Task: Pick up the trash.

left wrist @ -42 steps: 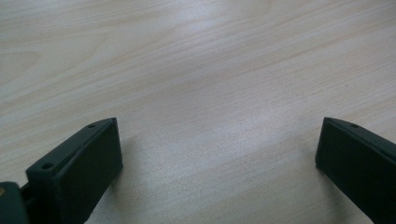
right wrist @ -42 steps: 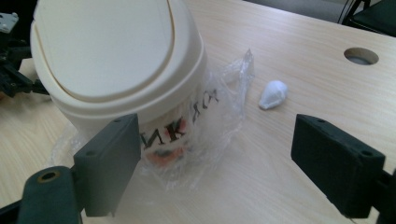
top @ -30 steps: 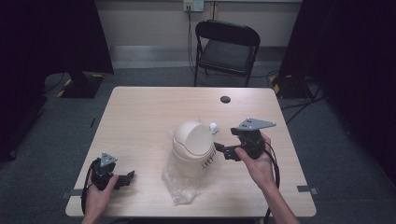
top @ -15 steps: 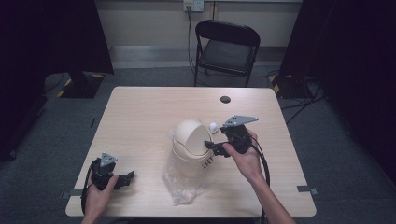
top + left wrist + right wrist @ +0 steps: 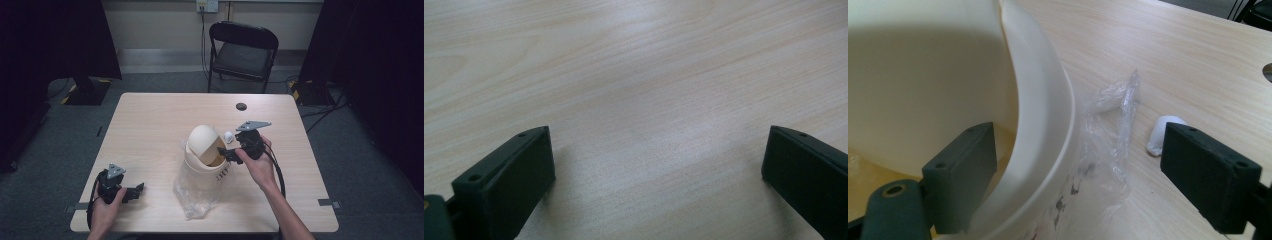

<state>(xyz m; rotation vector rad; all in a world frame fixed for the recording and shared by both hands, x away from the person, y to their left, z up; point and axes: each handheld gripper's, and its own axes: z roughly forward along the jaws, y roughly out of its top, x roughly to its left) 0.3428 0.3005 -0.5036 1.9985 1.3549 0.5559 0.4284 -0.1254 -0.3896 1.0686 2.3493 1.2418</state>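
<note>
The cream bin [image 5: 205, 160] stands mid-table on a clear plastic bag [image 5: 192, 192]; the right gripper [image 5: 229, 153] straddles its rim — jaws spread, one inside the opening, one outside; the left gripper [image 5: 135, 190] rests well apart at the table's [image 5: 150, 120] near-left edge, jaws spread — nothing between them.

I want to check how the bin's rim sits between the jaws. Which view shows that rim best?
The right gripper view: the cream rim runs up close between the open jaws of the right hand-held gripper, one jaw inside it. The high view shows the whole bin, small. The left gripper view looks at bare table.
</note>
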